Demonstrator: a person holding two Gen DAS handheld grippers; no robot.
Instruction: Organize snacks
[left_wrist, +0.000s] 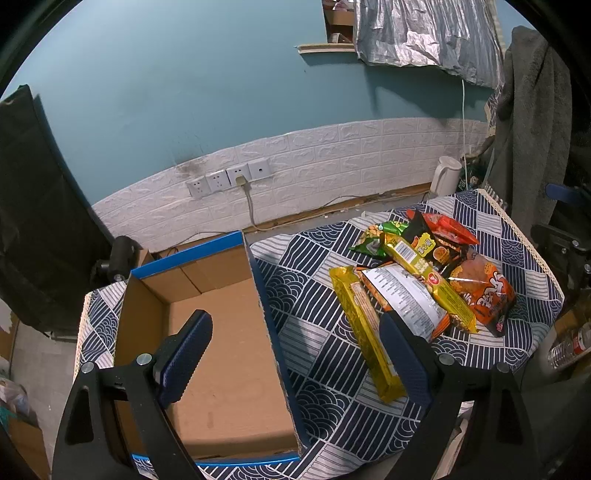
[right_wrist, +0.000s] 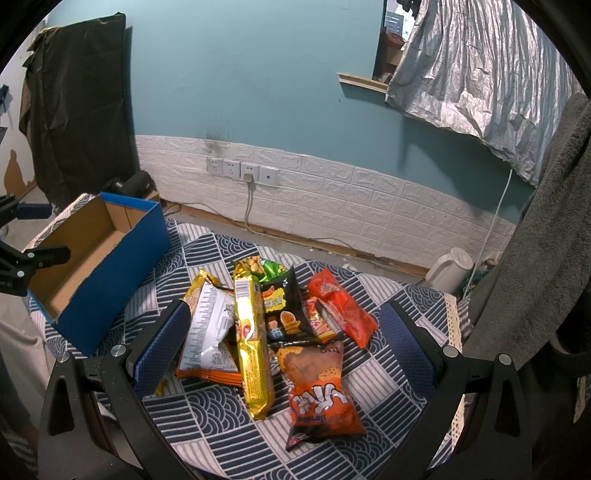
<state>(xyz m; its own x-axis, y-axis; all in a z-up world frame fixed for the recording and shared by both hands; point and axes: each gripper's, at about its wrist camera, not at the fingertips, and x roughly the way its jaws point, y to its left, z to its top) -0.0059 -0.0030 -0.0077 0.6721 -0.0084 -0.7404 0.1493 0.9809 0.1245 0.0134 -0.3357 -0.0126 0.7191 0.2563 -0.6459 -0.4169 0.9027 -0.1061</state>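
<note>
A pile of snack packets lies on the patterned tablecloth: a long yellow biscuit pack, an orange chip bag, a red packet, a black packet, a green bag and a white-backed orange bag. An empty blue cardboard box stands to the left and also shows in the right wrist view. My left gripper is open over the box's right wall, empty. My right gripper is open above the pile, empty. In the left wrist view the pile lies to the right.
A white kettle sits on the floor past the table's far right corner. A wall with sockets and a cable is behind. A grey towel hangs at the right. A dark covered object stands at the left.
</note>
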